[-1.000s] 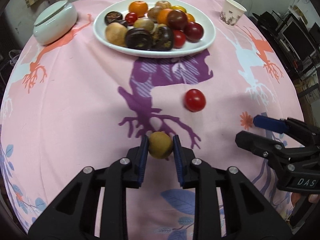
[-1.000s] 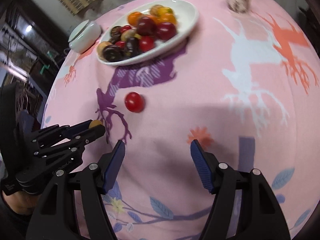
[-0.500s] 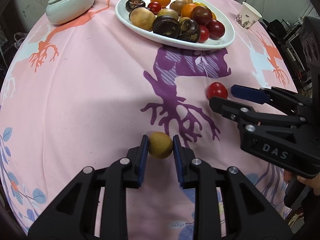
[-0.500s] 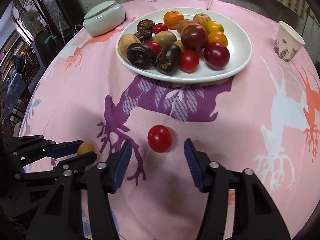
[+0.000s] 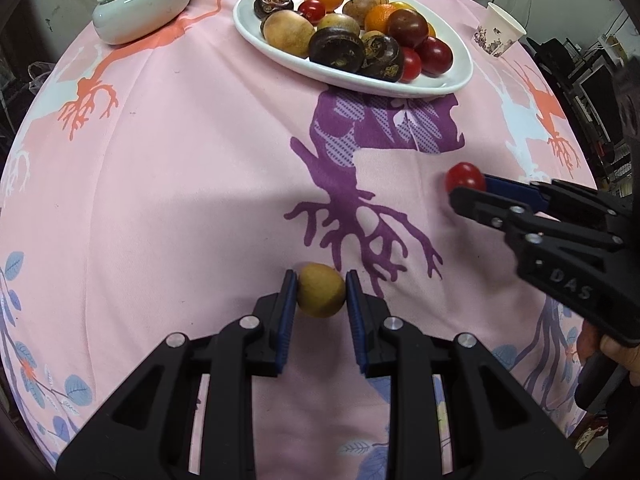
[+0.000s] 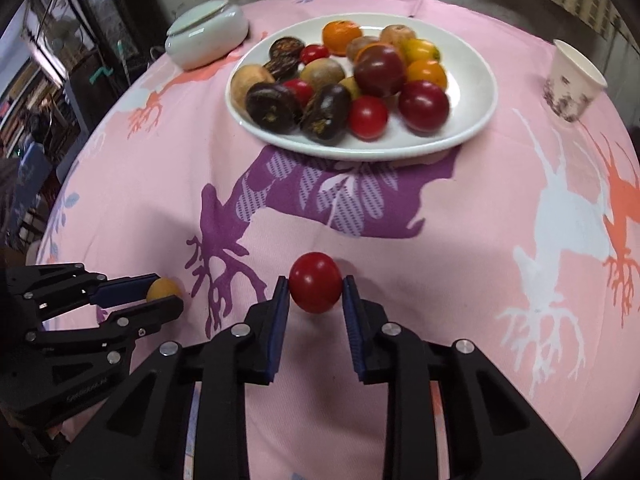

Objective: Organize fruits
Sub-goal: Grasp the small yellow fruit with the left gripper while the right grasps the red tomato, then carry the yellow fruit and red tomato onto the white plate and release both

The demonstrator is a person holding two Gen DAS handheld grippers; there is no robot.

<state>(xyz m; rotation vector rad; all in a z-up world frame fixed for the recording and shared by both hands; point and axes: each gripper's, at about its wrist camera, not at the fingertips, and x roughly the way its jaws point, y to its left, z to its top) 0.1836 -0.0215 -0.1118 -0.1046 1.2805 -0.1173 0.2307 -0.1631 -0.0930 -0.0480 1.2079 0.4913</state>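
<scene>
My left gripper (image 5: 321,294) is shut on a small yellow-brown fruit (image 5: 320,289), just above the pink cloth. It also shows at the left of the right wrist view (image 6: 162,294). My right gripper (image 6: 315,292) has closed its pads on a red tomato (image 6: 315,287) resting on the cloth; the tomato also shows in the left wrist view (image 5: 464,176). A white oval plate (image 5: 452,80) at the far side holds several fruits: oranges, red tomatoes, dark round ones and brown ones. It also shows in the right wrist view (image 6: 476,92).
A white lidded bowl (image 5: 140,0) stands at the far left and shows in the right wrist view (image 6: 206,36). A paper cup (image 5: 498,30) stands at the far right, also in the right wrist view (image 6: 572,80). The round table's cloth edge drops off close by.
My right gripper moved in around the red tomato and closed on it. My left gripper kept its hold on the yellow-brown fruit and shifted left, the plate now further right.
</scene>
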